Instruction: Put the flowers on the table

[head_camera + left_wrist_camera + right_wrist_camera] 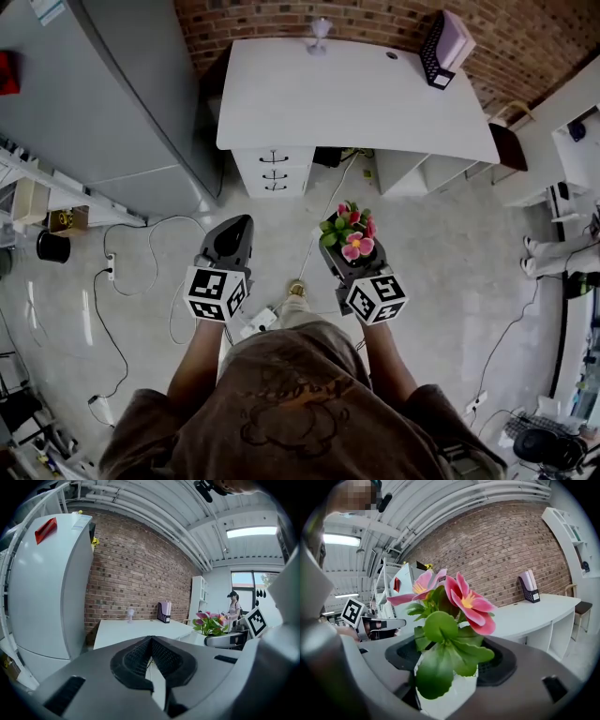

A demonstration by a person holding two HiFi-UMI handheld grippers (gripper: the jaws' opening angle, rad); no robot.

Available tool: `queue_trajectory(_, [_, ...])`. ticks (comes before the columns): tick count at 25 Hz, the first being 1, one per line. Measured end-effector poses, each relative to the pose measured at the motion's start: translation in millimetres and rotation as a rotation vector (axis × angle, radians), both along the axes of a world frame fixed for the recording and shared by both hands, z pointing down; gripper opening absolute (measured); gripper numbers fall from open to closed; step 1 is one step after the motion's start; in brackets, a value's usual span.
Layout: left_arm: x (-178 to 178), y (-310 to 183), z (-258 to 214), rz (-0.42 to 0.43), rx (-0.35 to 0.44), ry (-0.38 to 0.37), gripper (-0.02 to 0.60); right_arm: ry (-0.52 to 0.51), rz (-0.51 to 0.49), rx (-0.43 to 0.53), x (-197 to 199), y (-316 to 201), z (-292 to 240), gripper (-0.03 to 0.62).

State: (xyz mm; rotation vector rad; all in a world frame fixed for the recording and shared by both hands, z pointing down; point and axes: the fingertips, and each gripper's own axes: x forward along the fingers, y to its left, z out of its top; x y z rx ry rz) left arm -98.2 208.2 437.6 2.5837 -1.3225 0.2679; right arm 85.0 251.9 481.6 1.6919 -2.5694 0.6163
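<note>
**Operator:** What does the head view give?

**Observer:** Your left gripper [240,225] has its jaws together and carries nothing; your right gripper [339,251] carries the flowers [349,232], pink blooms over green leaves. Both are over the floor [441,281], short of the near edge of the white table [347,94]. A black file holder [439,39] stands at the table's far right corner; drawers [274,171] sit under its near edge, towards the left.

**Operator:** And the left gripper view?

**Observer:** Your pads meet at the tips, with nothing between them. Past them the table stands against the brick wall [136,569]; a tall grey fridge [47,588] fills the left. The flowers show off to the right, in your other gripper, well apart from the table.

**Operator:** The right gripper view?

**Observer:** Your jaws stand wide, one pad on either side of a white pot [452,693], gripping it; the flowers rise upright out of that pot, two pink blooms with yellow centres above broad leaves. The table lies beyond on the right, not touching the pot; the file holder stands at its far end by the wall.
</note>
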Motion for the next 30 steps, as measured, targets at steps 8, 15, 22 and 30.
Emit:
queue_trajectory(8, [36.4,-60.3,-6.0,-0.045,0.009,-0.003,0.02,-0.008,-0.034,0.0,41.2,-71.0,4.0,0.347])
queue_trajectory(15, [29.3,-91.2,-9.0,-0.09,0.029,-0.009,0.02,-0.021,-0.074,0.002,34.2,-104.3,9.9,0.347])
queue_trajectory(22, [27.5,-129.9,-6.1,-0.072,0.056,-0.024,0.02,0.001,-0.092,0.004,22.8,-139.7,13.6,0.347])
queue_trajectory(30, [30.9,-202.6,7.9,-0.035,0.045,0.018,0.02,0.035,-0.068,0.004,19.4,-201.3,18.3,0.347])
